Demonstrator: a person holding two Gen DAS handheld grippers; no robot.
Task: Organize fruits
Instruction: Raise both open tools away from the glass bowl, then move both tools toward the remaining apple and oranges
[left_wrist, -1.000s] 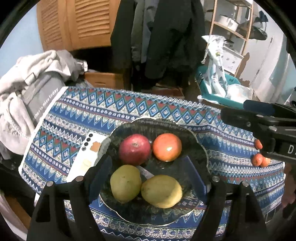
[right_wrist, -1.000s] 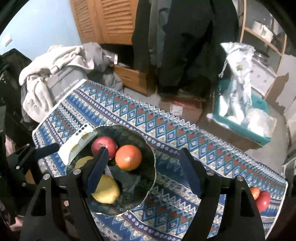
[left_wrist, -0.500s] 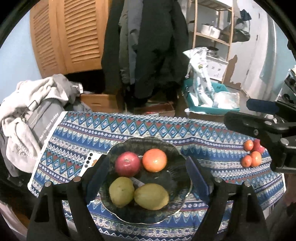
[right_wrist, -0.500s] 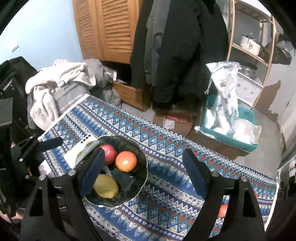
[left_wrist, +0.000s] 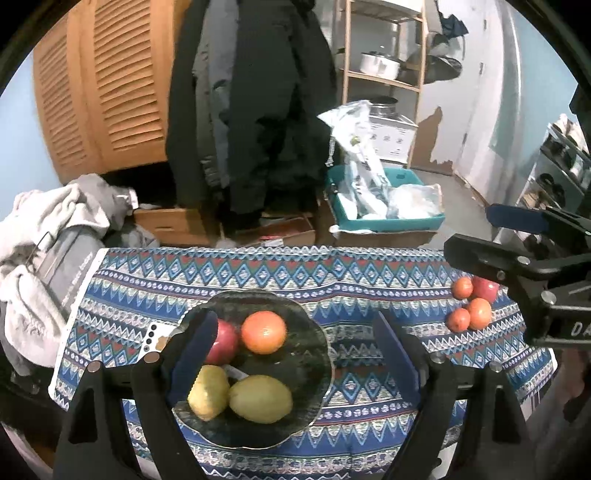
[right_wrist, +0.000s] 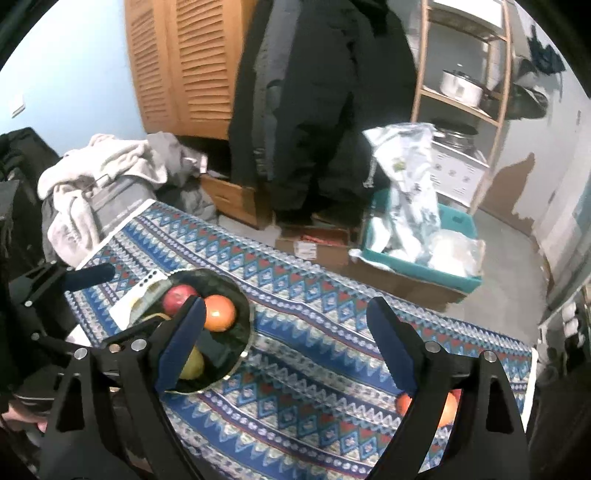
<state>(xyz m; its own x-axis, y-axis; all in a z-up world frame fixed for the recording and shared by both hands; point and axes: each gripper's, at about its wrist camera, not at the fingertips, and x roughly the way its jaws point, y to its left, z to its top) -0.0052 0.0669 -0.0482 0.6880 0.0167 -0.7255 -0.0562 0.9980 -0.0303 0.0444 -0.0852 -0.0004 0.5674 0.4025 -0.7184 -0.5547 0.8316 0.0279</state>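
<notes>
A dark glass bowl (left_wrist: 319, 334) (right_wrist: 248, 332) sits on the patterned tablecloth. It holds a red apple (left_wrist: 224, 345) (right_wrist: 179, 297), an orange (left_wrist: 264, 331) (right_wrist: 219, 312) and two yellow-green fruits (left_wrist: 260, 398) (left_wrist: 208, 393). Several small red and orange fruits (left_wrist: 471, 304) (right_wrist: 447, 408) lie loose at the cloth's right end. My left gripper (left_wrist: 295, 325) hovers above the bowl, jaws opening, nothing between them. My right gripper (right_wrist: 284, 306) hangs over the cloth to the right of the bowl, jaws opening and empty. One of its fingers (left_wrist: 517, 218) shows in the left wrist view.
A white flat device (left_wrist: 155, 334) lies against the bowl's left side. Piled clothes (left_wrist: 40, 236) sit off the table's left end. Behind the table stand dark coats (left_wrist: 255, 110), cardboard boxes, a teal bin (left_wrist: 388, 218) with bags and a wooden shelf (right_wrist: 465, 92).
Both grippers have risen and drawn back, so the bowl looks smaller. The right jaws have spread wider. The loose fruits at the right have come more fully into the left wrist view.
</notes>
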